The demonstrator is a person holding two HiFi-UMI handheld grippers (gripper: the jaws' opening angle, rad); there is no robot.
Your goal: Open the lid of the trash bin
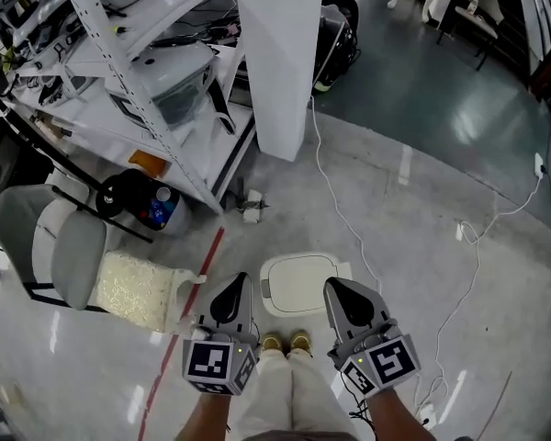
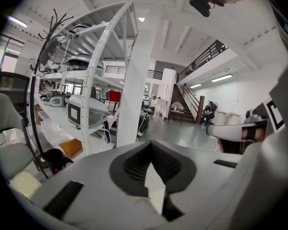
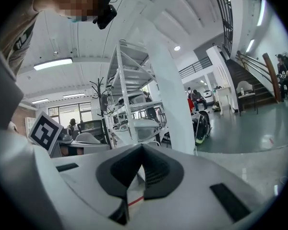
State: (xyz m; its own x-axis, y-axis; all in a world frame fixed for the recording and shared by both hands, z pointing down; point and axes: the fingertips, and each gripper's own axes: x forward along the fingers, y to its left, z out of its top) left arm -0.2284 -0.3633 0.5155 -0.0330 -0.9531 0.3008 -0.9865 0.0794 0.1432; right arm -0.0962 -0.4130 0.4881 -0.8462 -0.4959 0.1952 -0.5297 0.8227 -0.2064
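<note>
In the head view a white trash bin (image 1: 298, 283) stands on the grey floor just ahead of the person's shoes (image 1: 286, 344), seen from above with its rounded lid down. My left gripper (image 1: 231, 288) hangs at the bin's left edge and my right gripper (image 1: 338, 290) at its right edge, both above it and apart from it. Both point forward with jaws together and nothing between them. The left gripper view (image 2: 152, 145) and right gripper view (image 3: 141, 150) look out over the room; the bin is hidden below the jaws there.
A white pillar (image 1: 277, 53) rises beyond the bin, with a white shelving rack (image 1: 156, 81) to its left. A grey chair (image 1: 55, 246) and a pale foam-filled bag (image 1: 138, 288) sit at left. A white cable (image 1: 349, 219) and a red floor line (image 1: 179, 329) run past the bin.
</note>
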